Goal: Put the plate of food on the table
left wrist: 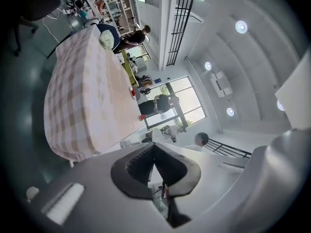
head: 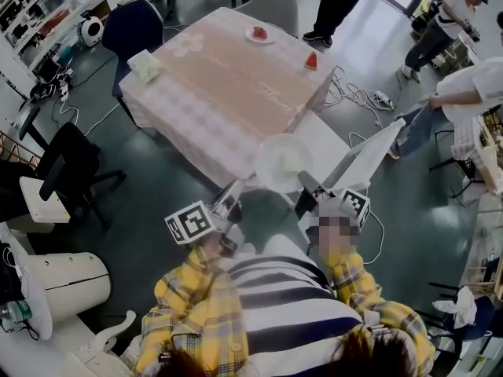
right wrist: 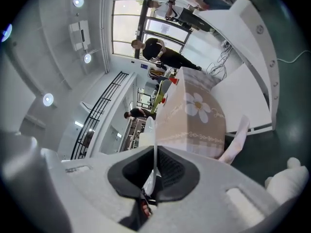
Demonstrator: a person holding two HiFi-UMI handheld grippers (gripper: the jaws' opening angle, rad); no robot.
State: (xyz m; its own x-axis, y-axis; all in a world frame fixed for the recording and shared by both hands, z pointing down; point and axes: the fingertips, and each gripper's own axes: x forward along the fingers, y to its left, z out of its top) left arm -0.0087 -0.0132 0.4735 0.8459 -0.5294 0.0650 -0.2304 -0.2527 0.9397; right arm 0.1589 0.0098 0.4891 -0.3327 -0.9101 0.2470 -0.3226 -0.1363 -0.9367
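Table [head: 236, 85]: square top, fully covered by a pink checked cloth [head: 181, 124] that hangs down the sides.

Lying on it:
- A small dish [head: 260, 34] with red food, near the far edge.
- A red wedge [head: 311, 60] at the right corner, well apart from the dish.
- A pale soft packet [head: 145, 65] at the left corner.

Floor [head: 149, 206]: dark grey.

Standing or lying on it:
- Loose cables [head: 354, 96] and a power strip [head: 383, 99], just right of the table.
- A blue chair [head: 130, 26] and a grey chair [head: 271, 8], against the table's far sides.
- A black office chair [head: 71, 163], at the left.

Grey floor [head: 149, 210], blue chair [head: 132, 23], tall windows [right wrist: 127, 28]
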